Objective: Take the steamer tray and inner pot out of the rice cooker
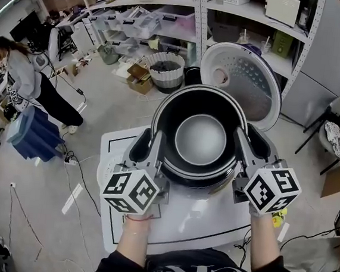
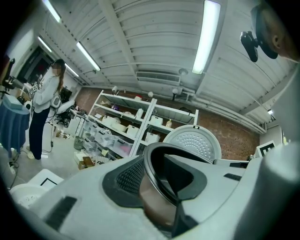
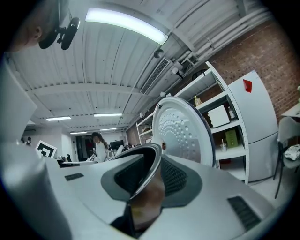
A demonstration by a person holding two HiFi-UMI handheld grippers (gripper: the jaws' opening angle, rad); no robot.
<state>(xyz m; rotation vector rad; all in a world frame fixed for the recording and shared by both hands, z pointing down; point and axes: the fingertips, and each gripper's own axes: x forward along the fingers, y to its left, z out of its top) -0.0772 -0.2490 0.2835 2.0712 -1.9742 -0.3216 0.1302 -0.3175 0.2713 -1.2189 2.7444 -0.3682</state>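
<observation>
One white tabletop carries the whole job, with the rice cooker toward its far edge and the open lid tipped back behind. The inner pot hangs over the cooker's body near the tabletop's middle, and looks partly or wholly raised out of it. It is borne by its rim on two opposite sides.

The left hand-held gripper is clamped on the rim's left side and the right hand-held gripper on its right side. Each has one ribbed pad inside the wall and one outside, the jaws part-way closed with the metal between them. A pale round item sits at the tabletop's left edge, too cut off to say whether it is the steamer tray.

The step in hand appears to be lifting the pot clear. Done well, both hands would rise together so the rim stays level, since the grip is only on a thin, smooth lip that could slip if one side leads. The pot's base should clear the cooker's mouth before any move sideways, and the path should stay forward of the lid. The open front half of the tabletop looks the safest place to set it down.
</observation>
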